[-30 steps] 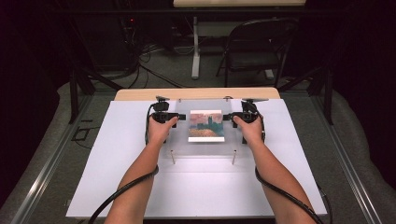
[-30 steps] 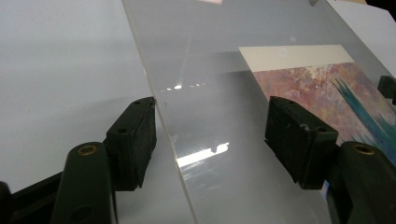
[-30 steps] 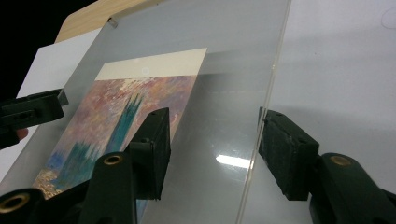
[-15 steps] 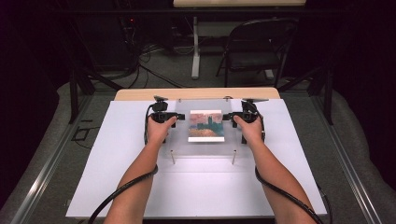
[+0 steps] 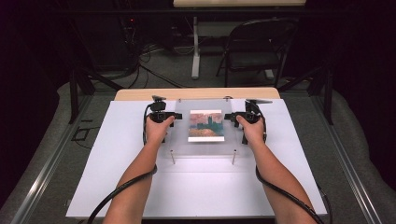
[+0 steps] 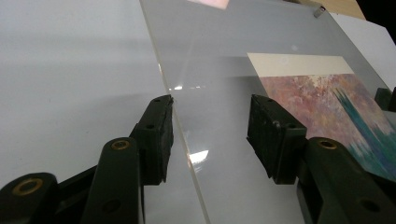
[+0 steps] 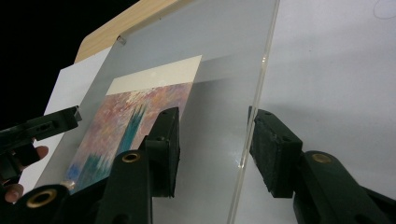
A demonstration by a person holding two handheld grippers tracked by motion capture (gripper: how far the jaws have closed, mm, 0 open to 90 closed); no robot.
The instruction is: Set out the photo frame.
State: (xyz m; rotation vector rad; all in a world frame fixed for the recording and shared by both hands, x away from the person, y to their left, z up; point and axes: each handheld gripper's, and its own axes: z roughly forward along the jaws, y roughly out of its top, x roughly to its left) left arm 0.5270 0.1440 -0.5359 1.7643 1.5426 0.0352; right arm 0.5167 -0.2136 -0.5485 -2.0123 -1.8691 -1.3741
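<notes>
Clear acrylic sheet (image 5: 204, 133) lying flat over a painted print (image 5: 205, 125) on the white worktop (image 5: 116, 186), toward its far side, with two short metal pins (image 5: 173, 157) at the sheet's near edge. High view: the person's forearms enter from below, and each hand brings a hand-held gripper to one side edge of the sheet, the left hand-held gripper (image 5: 172, 115) at its left edge and the right hand-held gripper (image 5: 229, 116) at its right edge. Left gripper view: the sheet's edge (image 6: 184, 140) runs up between the two black jaws of the left hand-held gripper (image 6: 210, 135); one jaw stands just outside the edge, the other over the sheet near the print (image 6: 336, 107), and a clear gap remains on each side, so the pads do not press. Right gripper view: the same arrangement, mirrored, with the sheet's edge (image 7: 254, 116) between the jaws of the right hand-held gripper (image 7: 212, 140) and the print (image 7: 135, 126) beyond the inner jaw. The jaws of both have just been closing around the sheet's edges but stand partly open, gripping nothing.
</notes>
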